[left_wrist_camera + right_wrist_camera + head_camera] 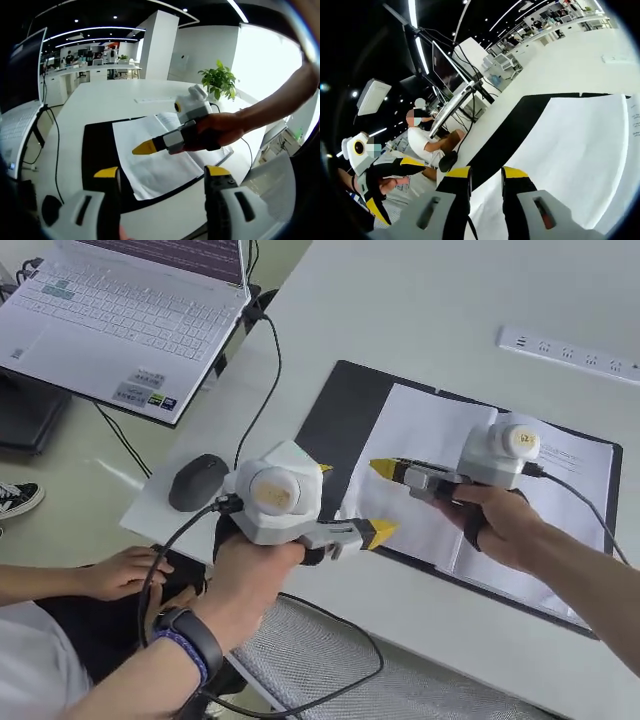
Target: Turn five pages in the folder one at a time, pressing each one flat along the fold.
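Table (420,300): folder (338,420) beneath right gripper (385,469), ahead of left gripper (378,532).

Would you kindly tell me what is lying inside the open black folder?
White pages lie inside the folder, its left inner cover bare. The right hand-held gripper covers part of them; whatever lies beneath the top sheets is hidden.

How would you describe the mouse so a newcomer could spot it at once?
On the white table, look between the open laptop and the black folder. The mouse lies there near the table's edge: the one small, dark, rounded thing.
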